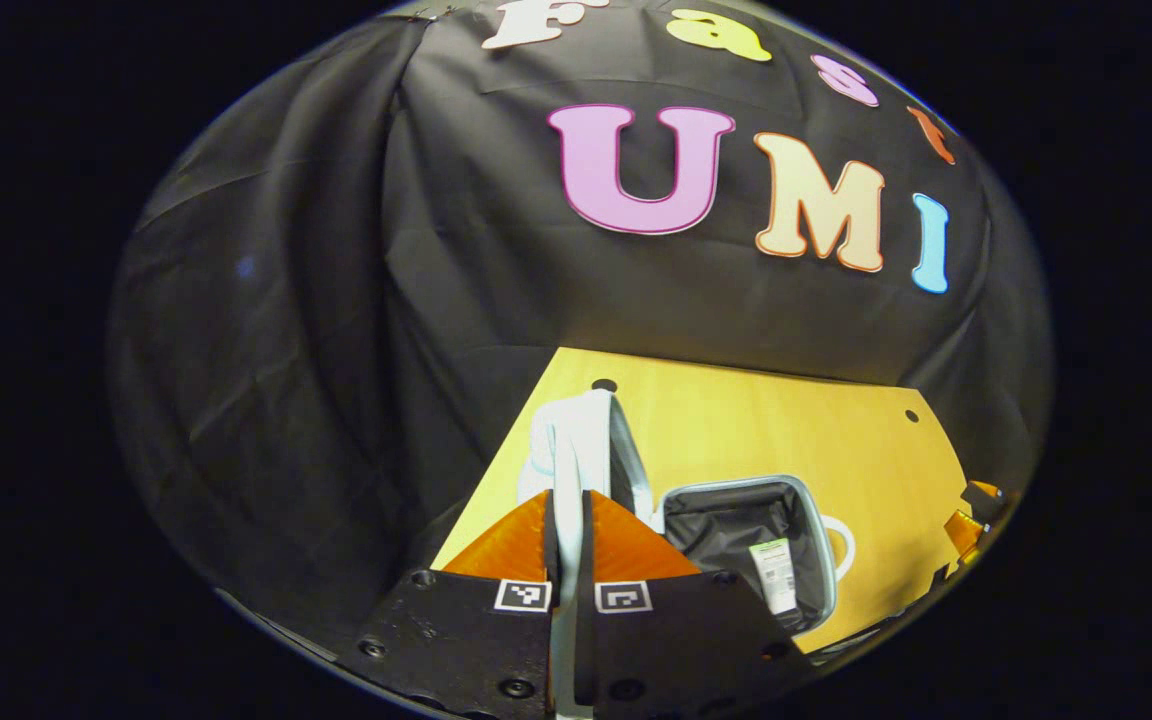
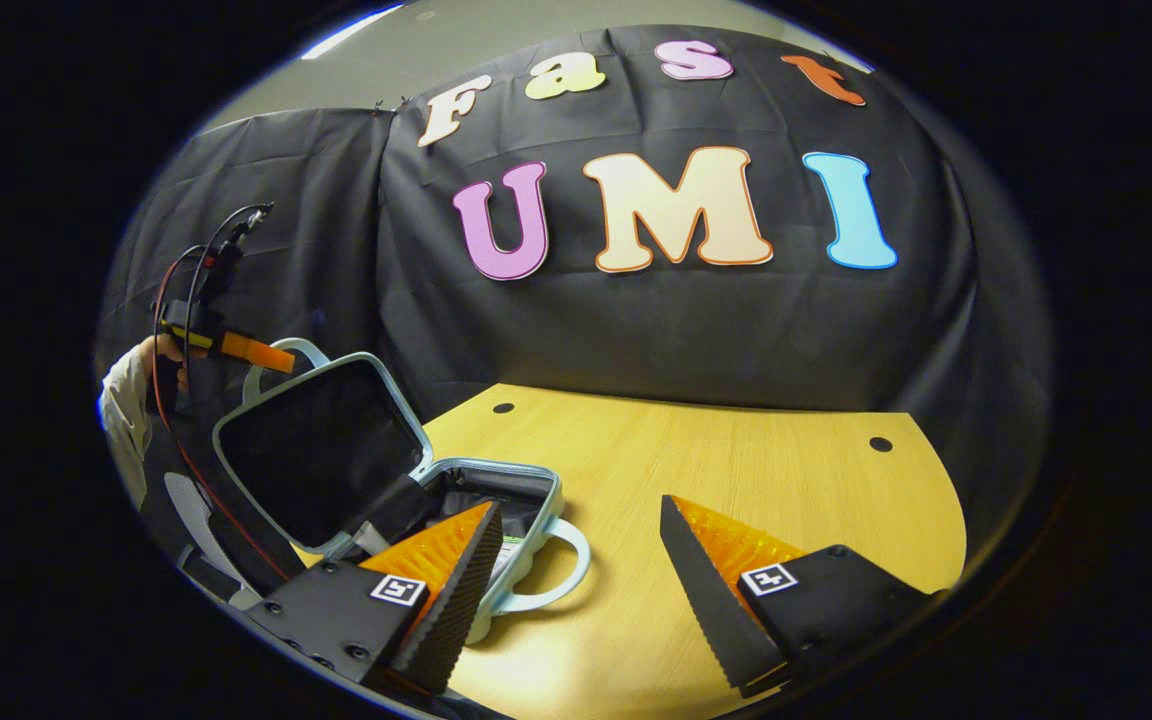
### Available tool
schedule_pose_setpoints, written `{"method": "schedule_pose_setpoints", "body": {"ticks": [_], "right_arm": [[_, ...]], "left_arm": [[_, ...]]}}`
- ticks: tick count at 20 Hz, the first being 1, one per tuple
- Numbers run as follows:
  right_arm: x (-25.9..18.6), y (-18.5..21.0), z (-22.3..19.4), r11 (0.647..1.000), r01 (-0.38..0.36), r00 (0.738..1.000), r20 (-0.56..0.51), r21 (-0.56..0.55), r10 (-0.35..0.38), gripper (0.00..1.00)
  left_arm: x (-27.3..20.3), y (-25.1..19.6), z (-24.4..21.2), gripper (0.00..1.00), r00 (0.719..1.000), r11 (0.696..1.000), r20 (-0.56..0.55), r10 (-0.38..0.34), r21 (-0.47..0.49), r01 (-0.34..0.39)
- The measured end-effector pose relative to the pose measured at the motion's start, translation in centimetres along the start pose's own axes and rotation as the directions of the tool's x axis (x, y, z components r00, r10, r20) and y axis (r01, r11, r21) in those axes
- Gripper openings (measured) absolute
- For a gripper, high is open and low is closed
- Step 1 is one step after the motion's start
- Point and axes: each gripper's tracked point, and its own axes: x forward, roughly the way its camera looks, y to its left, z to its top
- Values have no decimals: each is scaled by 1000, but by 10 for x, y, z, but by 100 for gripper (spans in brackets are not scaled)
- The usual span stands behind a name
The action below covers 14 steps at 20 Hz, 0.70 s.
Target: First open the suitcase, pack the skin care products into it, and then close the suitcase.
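The suitcase (image 2: 376,470) sits open at the left side of the wooden table (image 2: 736,470), its pale blue lid (image 2: 321,450) raised and tilted back to the left, showing a dark inner lining. Its lower half (image 1: 751,545) lies flat on the table with a dark fabric lining, a white tag inside, and a looped carry handle (image 2: 561,570) resting on the tabletop toward the near side. In the left gripper view, the left gripper (image 1: 568,510) has its two orange fingers drawn in narrow, both pressing on the pale edge of the lid between them. In the right gripper view that same gripper shows far off at the lid's top handle, held by a hand in a light sleeve (image 2: 126,400). The right gripper (image 2: 581,560) hovers wide apart over the table just right of the suitcase, holding nothing; its left finger (image 2: 441,575) overlaps the case's near corner.
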Motion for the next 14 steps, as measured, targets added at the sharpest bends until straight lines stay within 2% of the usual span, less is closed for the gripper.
{"method": "schedule_pose_setpoints", "body": {"ticks": [4,6,11,14], "right_arm": [[-10,-16,-1,1000,0,1000,-1,5,0,98],[-15,-22,1,1000,2,1000,-2,2,-2,98],[-23,-42,6,1000,18,1000,13,3,-18,98],[-31,-54,4,999,37,999,15,4,-37,98]], "left_arm": [[-12,-63,10,2,993,993,31,-114,3,114],[-10,-88,14,2,989,990,54,-139,21,138],[-8,-156,6,2,969,970,43,-244,19,243],[-2,-189,-3,2,958,957,24,-286,50,285]]}}
